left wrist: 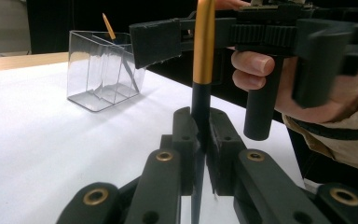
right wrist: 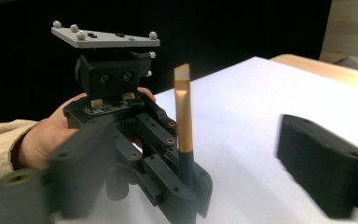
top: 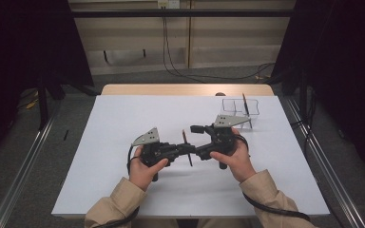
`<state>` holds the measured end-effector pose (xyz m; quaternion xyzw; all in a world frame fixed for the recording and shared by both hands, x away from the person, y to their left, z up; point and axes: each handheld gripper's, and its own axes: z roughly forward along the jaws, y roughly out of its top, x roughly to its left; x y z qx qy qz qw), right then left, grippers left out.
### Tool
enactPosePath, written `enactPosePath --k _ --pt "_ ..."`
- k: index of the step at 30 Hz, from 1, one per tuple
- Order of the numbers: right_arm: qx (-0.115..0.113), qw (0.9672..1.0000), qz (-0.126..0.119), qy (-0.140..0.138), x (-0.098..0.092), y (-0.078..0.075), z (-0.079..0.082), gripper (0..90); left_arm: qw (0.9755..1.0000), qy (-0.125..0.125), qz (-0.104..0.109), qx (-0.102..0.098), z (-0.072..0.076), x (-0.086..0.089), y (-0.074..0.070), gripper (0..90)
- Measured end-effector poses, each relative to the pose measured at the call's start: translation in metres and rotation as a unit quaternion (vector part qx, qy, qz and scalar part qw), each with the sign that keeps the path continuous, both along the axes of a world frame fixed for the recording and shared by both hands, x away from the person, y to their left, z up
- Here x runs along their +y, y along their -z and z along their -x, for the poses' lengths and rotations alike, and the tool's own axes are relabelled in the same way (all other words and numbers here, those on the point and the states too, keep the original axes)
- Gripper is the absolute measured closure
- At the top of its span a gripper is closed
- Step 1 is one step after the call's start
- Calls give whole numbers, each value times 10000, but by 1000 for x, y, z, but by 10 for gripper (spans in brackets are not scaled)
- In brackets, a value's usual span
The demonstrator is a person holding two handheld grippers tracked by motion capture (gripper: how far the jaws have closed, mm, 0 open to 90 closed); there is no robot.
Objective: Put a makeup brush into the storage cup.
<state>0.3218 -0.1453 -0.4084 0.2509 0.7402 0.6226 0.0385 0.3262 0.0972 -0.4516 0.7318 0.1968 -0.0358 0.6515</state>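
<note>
Two grippers meeting over mid-table: left gripper (left wrist: 200, 140) clamping the brush (left wrist: 203, 51) by its dark shaft, keeping it upright, gold end up, likely for handover. Right gripper (right wrist: 242, 154) standing spread around it, pads off. Possibly heading for the clear organizer (top: 240, 108), already holding another brush (top: 245, 103).

Only the clear organizer (top: 240, 108) obstructs the far right; the table (top: 123, 123) lies open elsewhere.
</note>
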Motion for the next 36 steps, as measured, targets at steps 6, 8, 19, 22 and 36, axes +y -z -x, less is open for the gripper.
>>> enactPosePath --k 6,8,19,22,36 --pt "-114 9999 -105 -50 0 -1 1 555 10000 11 2 -11 0 0 0 832" --pt "-118 9998 -120 -85 0 -1 1 689 10000 9 5 -27 0 -1 0 832" --pt "-112 9997 -146 -149 -1 1 2 845 10000 61 22 -54 1 0 -2 823" --pt "-152 9996 -231 -59 -5 -1 2 846 9999 81 58 -51 1 1 -3 735" --pt "-285 9992 -227 193 -28 -9 0 846 9995 -232 -54 -190 0 9 -12 165"
